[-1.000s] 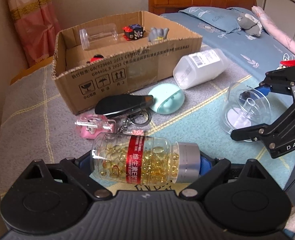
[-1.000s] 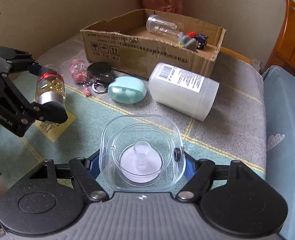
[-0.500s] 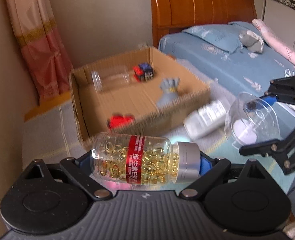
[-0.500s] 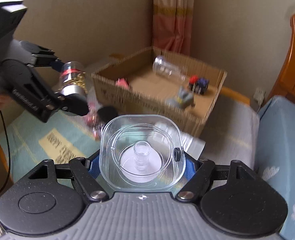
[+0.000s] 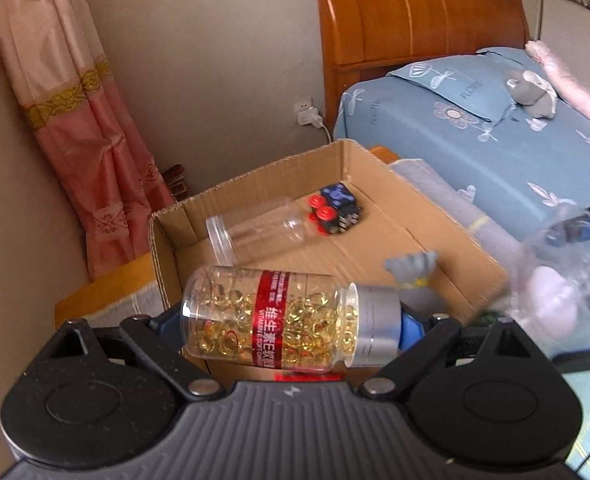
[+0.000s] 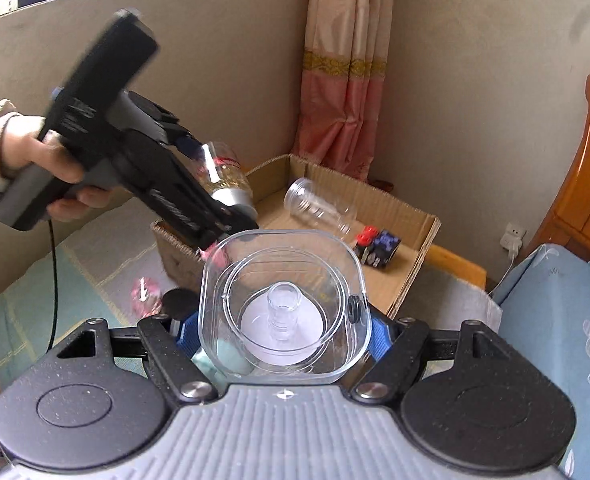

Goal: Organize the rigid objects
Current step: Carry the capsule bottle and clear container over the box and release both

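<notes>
My left gripper (image 5: 283,320) is shut on a clear capsule bottle (image 5: 271,316) with a red label and silver cap, held sideways in the air just in front of the open cardboard box (image 5: 375,168). It also shows in the right wrist view (image 6: 227,184), over the box's left corner. My right gripper (image 6: 281,320) is shut on a clear square plastic container (image 6: 281,300), raised near the box (image 6: 415,216); it appears blurred in the left wrist view (image 5: 567,272). In the box lie a clear jar (image 5: 255,228), a red and blue toy (image 5: 335,210) and a grey figure (image 5: 411,270).
A pink item (image 6: 145,292) and a black item (image 6: 179,300) lie on the cloth-covered surface below. A bed with blue bedding (image 5: 495,140) and wooden headboard (image 5: 415,20) is to the right. A pink curtain (image 5: 83,120) and a wall stand behind the box.
Both grippers have lifted their objects off the surface and moved up toward the cardboard box. The left gripper has risen to the box's near edge; both grips are unchanged.
</notes>
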A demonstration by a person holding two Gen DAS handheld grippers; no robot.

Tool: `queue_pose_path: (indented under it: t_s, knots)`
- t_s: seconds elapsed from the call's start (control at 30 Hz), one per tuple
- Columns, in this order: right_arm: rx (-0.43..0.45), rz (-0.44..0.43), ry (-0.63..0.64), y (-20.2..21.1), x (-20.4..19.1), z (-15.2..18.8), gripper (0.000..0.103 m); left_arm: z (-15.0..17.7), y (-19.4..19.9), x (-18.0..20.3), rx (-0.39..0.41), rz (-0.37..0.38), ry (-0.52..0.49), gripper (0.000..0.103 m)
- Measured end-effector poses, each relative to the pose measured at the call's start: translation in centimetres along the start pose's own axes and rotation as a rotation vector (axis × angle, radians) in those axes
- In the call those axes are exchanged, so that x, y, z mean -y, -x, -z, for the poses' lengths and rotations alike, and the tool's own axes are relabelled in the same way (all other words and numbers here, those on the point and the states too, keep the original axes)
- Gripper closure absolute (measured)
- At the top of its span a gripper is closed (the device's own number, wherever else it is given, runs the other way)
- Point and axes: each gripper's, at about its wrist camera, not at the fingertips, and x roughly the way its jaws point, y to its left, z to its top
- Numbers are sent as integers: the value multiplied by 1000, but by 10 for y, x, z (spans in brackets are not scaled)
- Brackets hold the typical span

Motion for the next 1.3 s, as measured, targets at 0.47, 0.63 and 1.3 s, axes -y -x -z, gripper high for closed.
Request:
queue_pose_path:
  t_s: [0.47, 0.63, 1.3]
  knots:
    - [-6, 44, -7, -13, 17, -16, 23, -6, -24, -19, -4, -42, 71, 6]
    - [-15, 57, -8, -25, 22, -27, 23, 5, 2, -23, -17, -61, 84, 6]
    - [-91, 45, -45, -121, 33, -86, 23, 74, 73, -31, 13, -72, 169, 6]
